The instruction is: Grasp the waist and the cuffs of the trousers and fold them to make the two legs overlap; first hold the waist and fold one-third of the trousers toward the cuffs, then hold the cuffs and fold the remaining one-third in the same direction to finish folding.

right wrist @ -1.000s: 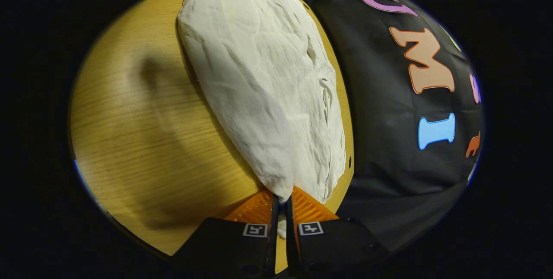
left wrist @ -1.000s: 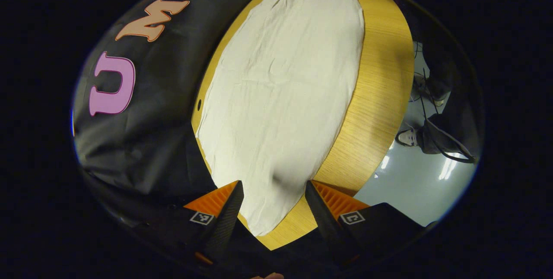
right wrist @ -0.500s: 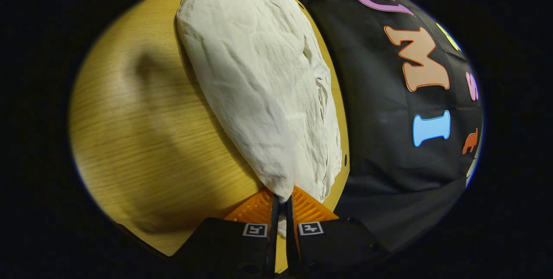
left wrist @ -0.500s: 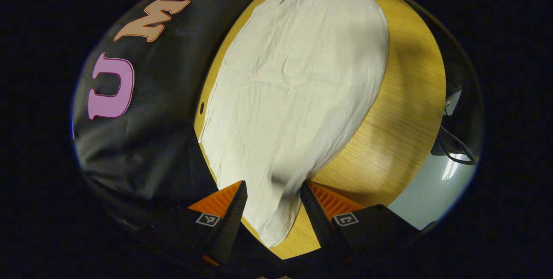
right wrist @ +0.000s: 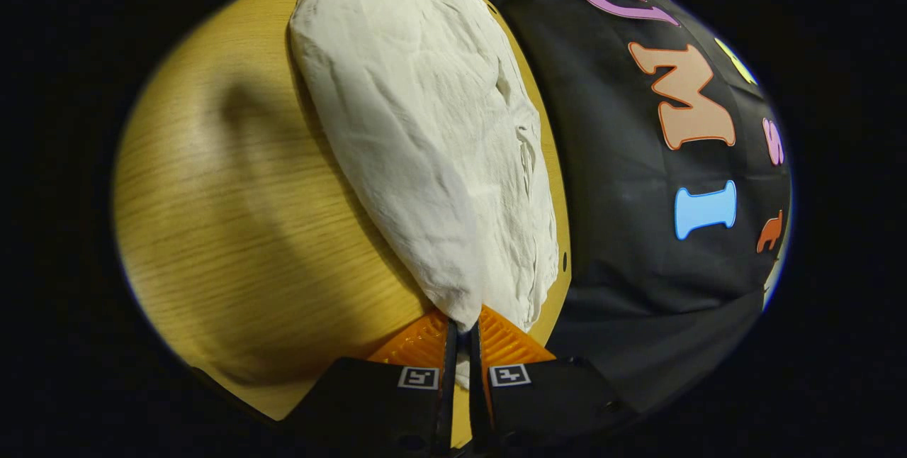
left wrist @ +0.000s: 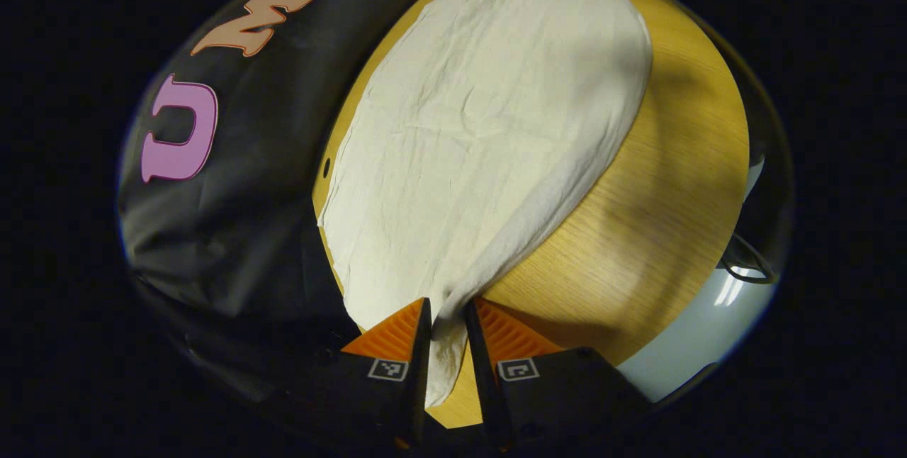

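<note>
Cream-white trousers [left wrist: 482,125] lie stretched along the wooden table [left wrist: 659,203], against the black booth wall. In the left gripper view my left gripper [left wrist: 445,316] is shut on the near end of the trousers, and the cloth bunches between its fingers. The near edge rises off the table in a fold toward that grip. In the right gripper view the trousers [right wrist: 425,132] run away from me, wrinkled along the wall side. My right gripper [right wrist: 460,327] is shut on their near corner, with a strip of cloth hanging between the fingers. Which end is waist or cuffs I cannot tell.
The table [right wrist: 234,231] has bare wood on the side away from the wall, with soft shadows on it. Small holes sit near the table's wall-side edge [left wrist: 327,168]. Past the table's rounded edge lies a pale glossy floor [left wrist: 716,309] with a dark cable.
My left gripper went from open around the trousers' end to shut on it, pinching the cloth and drawing the near edge up. The right gripper has kept its hold and barely moved.
</note>
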